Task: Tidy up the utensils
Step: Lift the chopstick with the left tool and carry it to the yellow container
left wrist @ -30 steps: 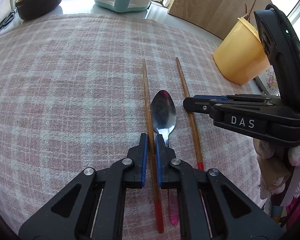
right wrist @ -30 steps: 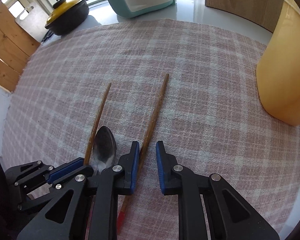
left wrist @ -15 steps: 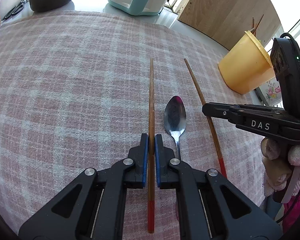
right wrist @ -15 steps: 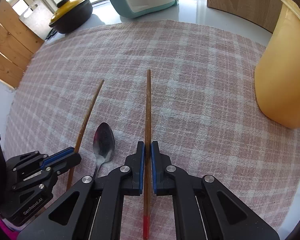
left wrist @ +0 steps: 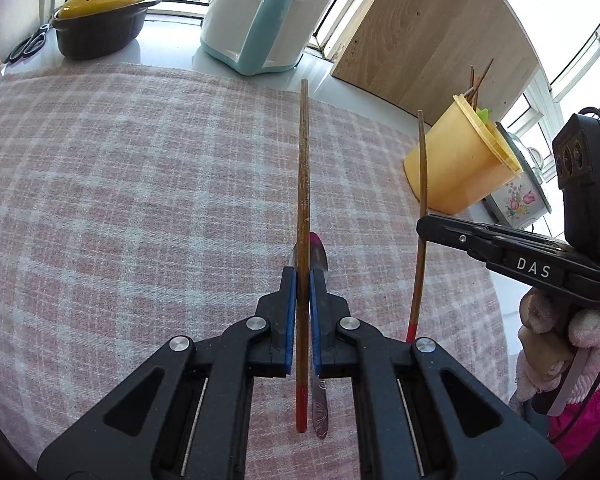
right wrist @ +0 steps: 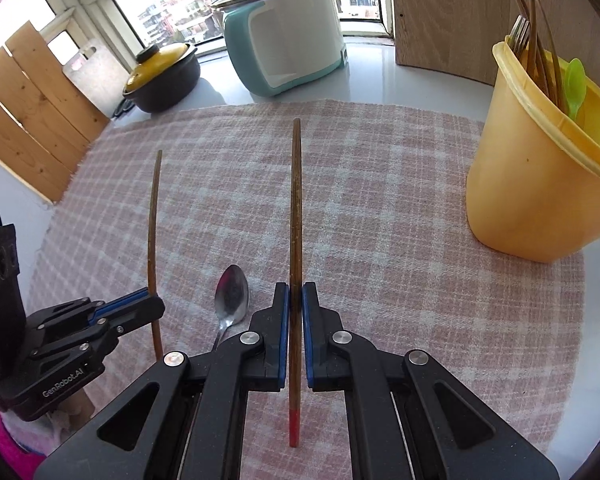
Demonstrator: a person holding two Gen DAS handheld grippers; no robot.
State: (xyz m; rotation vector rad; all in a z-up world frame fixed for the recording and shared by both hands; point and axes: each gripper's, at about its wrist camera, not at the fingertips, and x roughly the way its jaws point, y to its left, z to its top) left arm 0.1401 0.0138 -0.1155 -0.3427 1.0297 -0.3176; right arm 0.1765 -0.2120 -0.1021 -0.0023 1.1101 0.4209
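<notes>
My left gripper (left wrist: 303, 276) is shut on a brown chopstick (left wrist: 303, 184) with a red end, held above the cloth. My right gripper (right wrist: 295, 292) is shut on the second chopstick (right wrist: 296, 208); it also shows in the left wrist view (left wrist: 421, 208), as does the right gripper (left wrist: 424, 226). The left gripper (right wrist: 156, 304) and its chopstick (right wrist: 153, 216) show in the right wrist view. A metal spoon (right wrist: 231, 296) lies on the cloth between them, partly hidden under the left gripper (left wrist: 319, 254). A yellow utensil holder (right wrist: 540, 168) stands at the right, with chopsticks and a green spoon in it (left wrist: 460, 160).
A pink checked cloth (left wrist: 140, 200) covers the table. A white and teal cooker (right wrist: 284, 36) and a black pot with a yellow lid (right wrist: 162, 76) stand at the back. Wooden panels (right wrist: 440, 12) stand behind the holder. Scissors (left wrist: 28, 44) lie at the far left.
Both grippers have lifted their chopsticks off the cloth and tilted up, so the back of the table shows. The spoon stays on the cloth.
</notes>
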